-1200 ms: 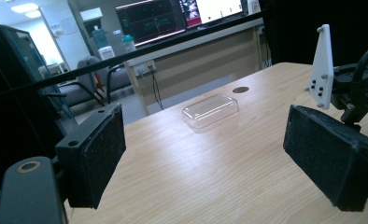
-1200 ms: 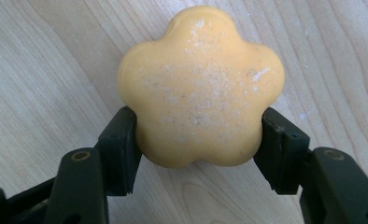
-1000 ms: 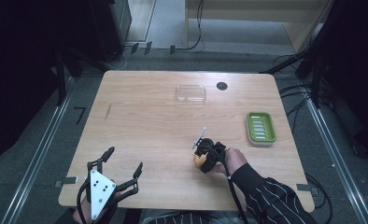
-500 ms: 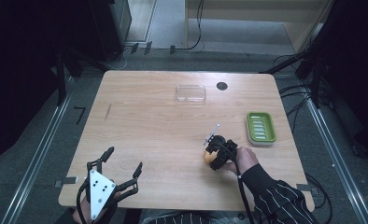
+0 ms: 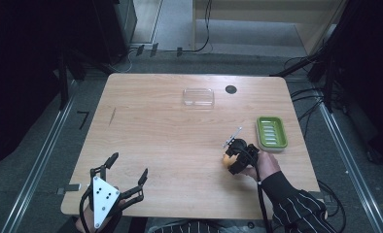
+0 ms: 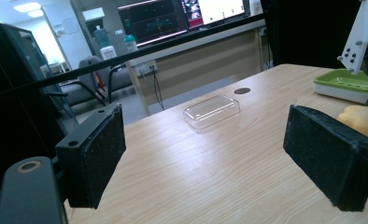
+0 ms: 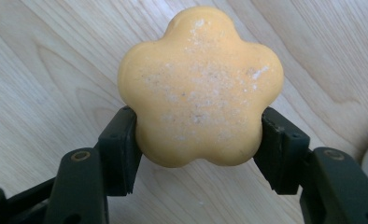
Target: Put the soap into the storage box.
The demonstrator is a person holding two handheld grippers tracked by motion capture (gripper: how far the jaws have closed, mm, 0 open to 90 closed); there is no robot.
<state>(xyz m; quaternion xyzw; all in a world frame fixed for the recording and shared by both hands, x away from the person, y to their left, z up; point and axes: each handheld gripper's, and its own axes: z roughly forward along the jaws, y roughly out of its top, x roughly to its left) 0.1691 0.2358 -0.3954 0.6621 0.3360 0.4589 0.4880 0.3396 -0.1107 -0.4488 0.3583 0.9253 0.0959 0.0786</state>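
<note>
The soap [image 7: 200,86] is a pale orange bar shaped like a five-petalled flower, dusted with white specks. The right gripper [image 7: 198,140] clamps it by two opposite petals, just left of the green soap dish [image 5: 271,133] above the table [image 5: 155,131]. The dish sits close to the table's right edge. Left of the dish runs wide bare wood. The left gripper [image 5: 124,171], far left of the dish at the near edge, has its jaws apart.
</note>
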